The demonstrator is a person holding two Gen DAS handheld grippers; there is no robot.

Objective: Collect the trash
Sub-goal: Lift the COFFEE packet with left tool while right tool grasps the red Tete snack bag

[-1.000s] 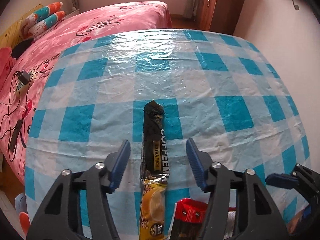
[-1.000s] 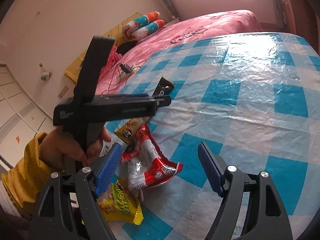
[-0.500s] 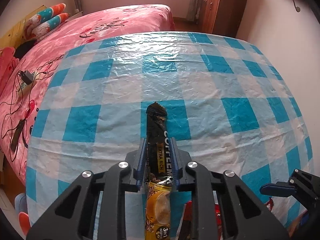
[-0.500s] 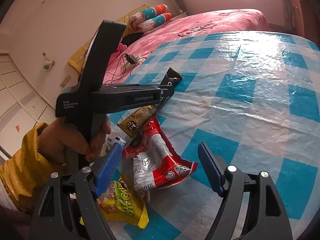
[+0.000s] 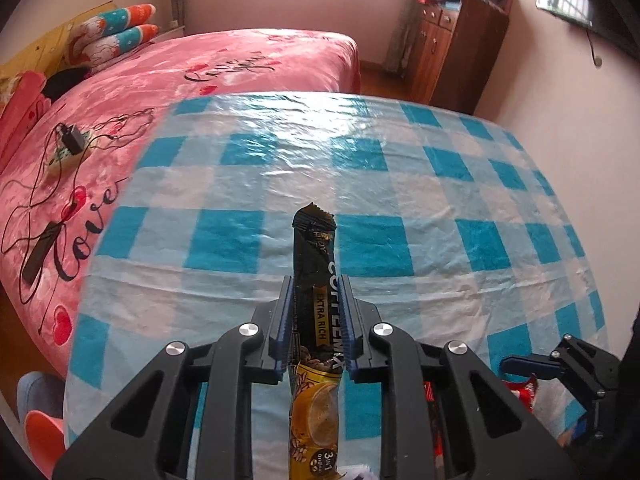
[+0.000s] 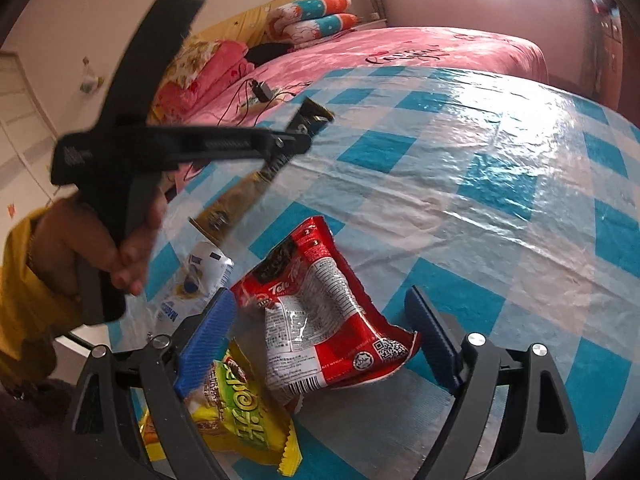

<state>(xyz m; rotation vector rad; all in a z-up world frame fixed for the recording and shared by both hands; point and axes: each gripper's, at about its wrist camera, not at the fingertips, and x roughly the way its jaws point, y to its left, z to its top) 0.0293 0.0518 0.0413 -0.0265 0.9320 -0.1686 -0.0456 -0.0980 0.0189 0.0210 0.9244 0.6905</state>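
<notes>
Between the blue pads of the left gripper (image 5: 316, 320) a long black-and-gold coffee sachet (image 5: 318, 308) is clamped across its middle, the jaws drawn in as far as they go, both ends of the packet sticking out free. In the right wrist view the sachet appears lifted off the blue-checked tablecloth (image 5: 400, 184), tilted, with its gold end hanging lower. The grip is narrow on slick film, so the packet could pivot or slide out if the hand swings quickly; that is the first risk.

The right gripper (image 6: 320, 336) hovers with its jaws opening wide, the red noodle wrapper (image 6: 320, 304) lying between them but not pressed by either pad. The wrapper is crumpled and puffy, so closing on it may only catch a loose fold, and it could slip free on the lift. The left pad sits close over a yellow-green snack packet (image 6: 236, 408) tucked under the red one; a careless close might snag both, or push the yellow one off the near table edge. A white-and-blue wrapper (image 6: 200, 280) lies just beside the pile, near the same edge and likely to be brushed off by the passing left hand (image 6: 92, 248).
</notes>
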